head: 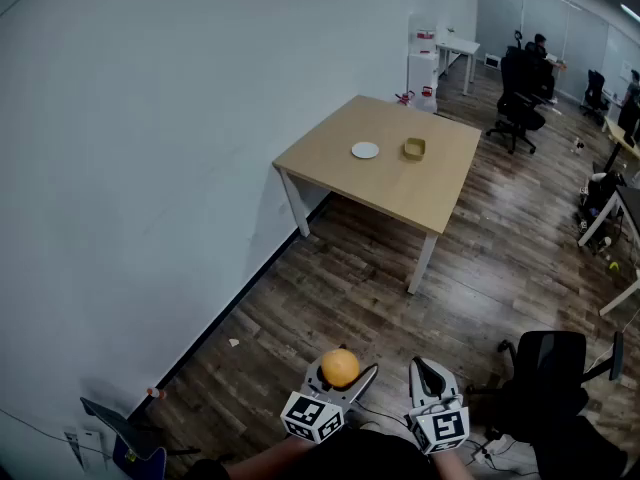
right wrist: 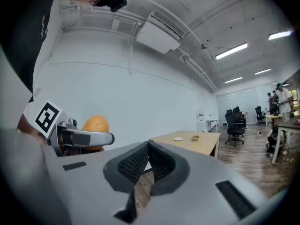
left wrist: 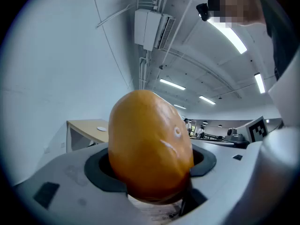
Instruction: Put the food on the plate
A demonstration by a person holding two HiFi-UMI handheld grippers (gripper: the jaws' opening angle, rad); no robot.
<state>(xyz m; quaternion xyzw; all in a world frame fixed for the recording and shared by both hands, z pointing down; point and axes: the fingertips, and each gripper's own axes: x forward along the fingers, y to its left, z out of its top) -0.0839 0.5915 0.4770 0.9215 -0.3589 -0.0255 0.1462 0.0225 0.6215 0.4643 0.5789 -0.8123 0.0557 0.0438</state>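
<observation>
An orange, egg-shaped piece of food point(head: 340, 367) sits between the jaws of my left gripper point(head: 343, 376), which is shut on it at the bottom of the head view. In the left gripper view the food point(left wrist: 150, 146) fills the middle, wedged between the dark pads. My right gripper point(head: 431, 370) is just to its right, shut with nothing in it; its ribbed pads point(right wrist: 140, 161) meet at the tips. A small white plate point(head: 365, 150) lies far off on a wooden table point(head: 420, 193), also seen as the plate point(right wrist: 178, 138) in the right gripper view.
A small yellow container point(head: 414, 148) stands next to the plate. A white wall runs along the left. Black office chairs point(head: 515, 108) stand beyond the table and one chair point(head: 555, 368) is close at my right. A white cabinet point(head: 423, 63) is behind the table.
</observation>
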